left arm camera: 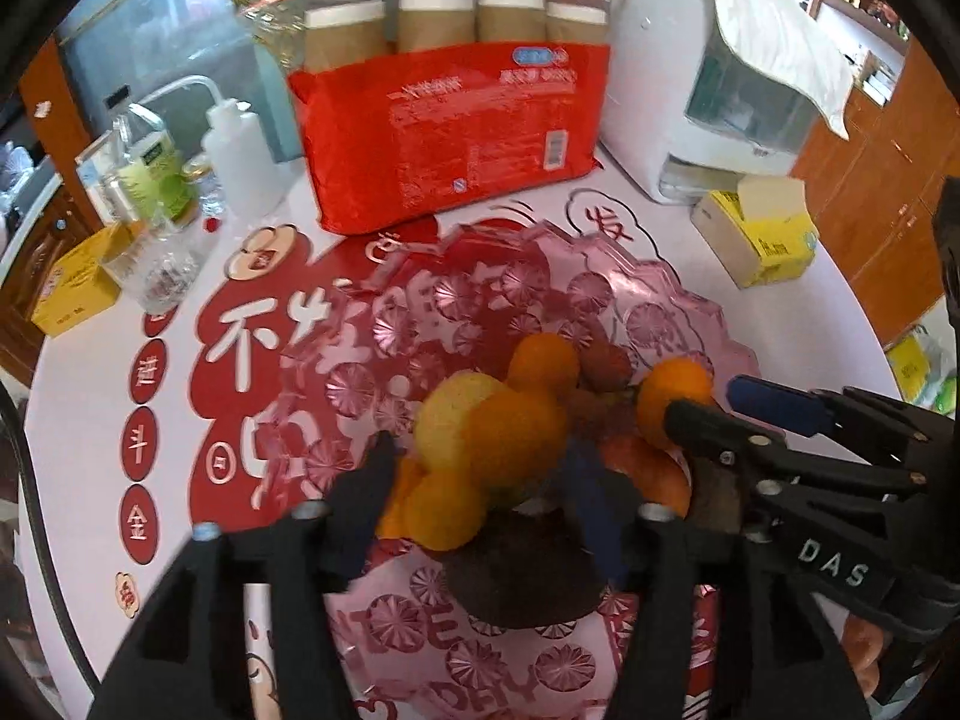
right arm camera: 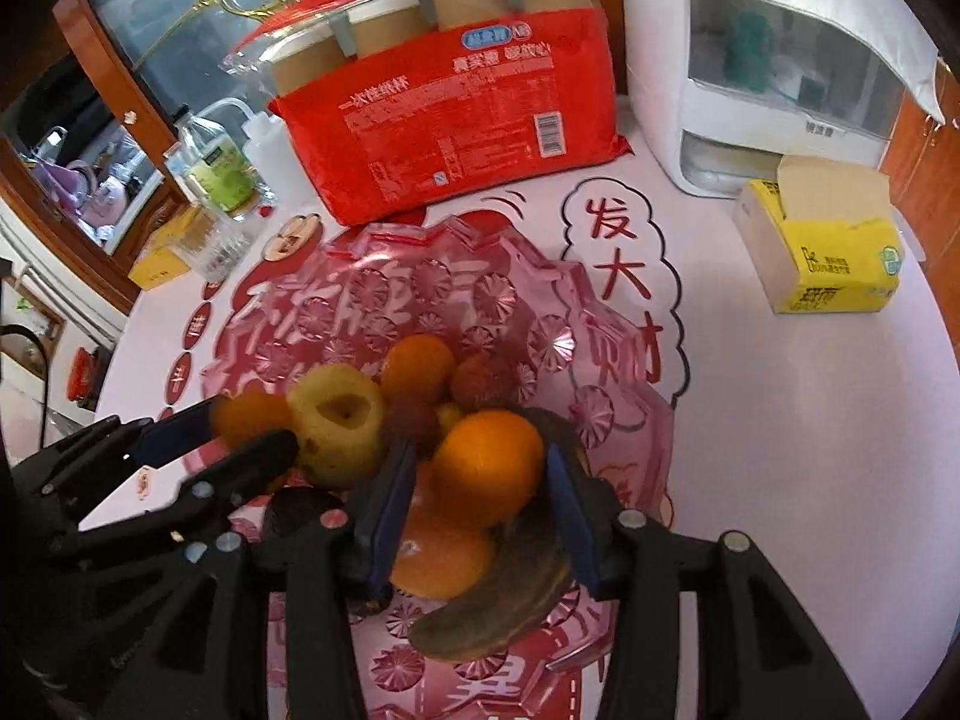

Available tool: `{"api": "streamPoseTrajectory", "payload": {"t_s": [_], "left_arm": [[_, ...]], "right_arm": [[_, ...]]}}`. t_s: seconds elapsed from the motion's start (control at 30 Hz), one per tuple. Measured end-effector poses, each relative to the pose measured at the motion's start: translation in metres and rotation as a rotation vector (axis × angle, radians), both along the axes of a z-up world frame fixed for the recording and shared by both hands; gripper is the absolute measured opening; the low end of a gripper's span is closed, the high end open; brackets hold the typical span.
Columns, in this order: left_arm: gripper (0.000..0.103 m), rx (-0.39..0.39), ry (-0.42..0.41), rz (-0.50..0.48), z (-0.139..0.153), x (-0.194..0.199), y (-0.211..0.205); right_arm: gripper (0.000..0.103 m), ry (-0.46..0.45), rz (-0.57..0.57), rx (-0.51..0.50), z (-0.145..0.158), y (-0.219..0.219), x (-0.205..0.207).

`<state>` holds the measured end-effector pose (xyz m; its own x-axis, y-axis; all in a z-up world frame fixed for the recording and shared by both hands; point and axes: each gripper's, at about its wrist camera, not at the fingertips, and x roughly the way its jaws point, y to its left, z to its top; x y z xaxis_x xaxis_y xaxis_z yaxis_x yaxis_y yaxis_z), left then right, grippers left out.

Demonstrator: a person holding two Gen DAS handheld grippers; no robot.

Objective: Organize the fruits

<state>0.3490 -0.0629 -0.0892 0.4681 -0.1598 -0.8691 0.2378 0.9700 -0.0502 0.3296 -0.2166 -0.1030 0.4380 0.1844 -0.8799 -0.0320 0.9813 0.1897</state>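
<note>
In the pink plate (right arm camera: 540,300), round orange fruits (right arm camera: 489,468) heaped.

The right gripper (right arm camera: 480,498) has its blue-padded fingers (right arm camera: 390,516) on either side of an orange (right arm camera: 489,465) that sits atop the pile in the pink glass plate (right arm camera: 540,288) — whether the pads actually press it is hard to say. Beneath lie another orange (right arm camera: 435,561) and a browned banana (right arm camera: 498,600). The left gripper (right arm camera: 252,426) reaches in beside a yellow apple (right arm camera: 339,432) — its jaws flank a small orange fruit (right arm camera: 249,417).
</note>
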Motion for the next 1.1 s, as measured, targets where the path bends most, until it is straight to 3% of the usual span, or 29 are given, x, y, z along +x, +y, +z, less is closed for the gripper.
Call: {"api": "streamPoseTrajectory", "payload": {"t_s": [0.07,0.1,0.37,0.67,1.1], "left_arm": [[0.089,-0.011,-0.011,0.015,0.005,-0.002,0.005],[0.091,-0.024,-0.014,0.021,0.009,-0.003,0.008],[0.093,-0.020,-0.013,0.041,0.026,-0.017,0.018],[0.096,-0.052,-0.046,0.040,0.058,-0.050,0.023],[0.102,-0.078,-0.136,0.069,0.115,-0.127,0.038]], "right_arm": [[0.047,-0.005,-0.010,0.002,0.002,-0.003,-0.002],[0.047,-0.004,-0.014,0.010,0.003,-0.004,-0.003],[0.047,-0.013,-0.014,0.017,0.015,-0.002,-0.018],[0.047,-0.060,0.001,0.027,0.051,0.005,-0.049],[0.052,-0.133,0.010,-0.004,0.100,0.019,-0.114]]}}
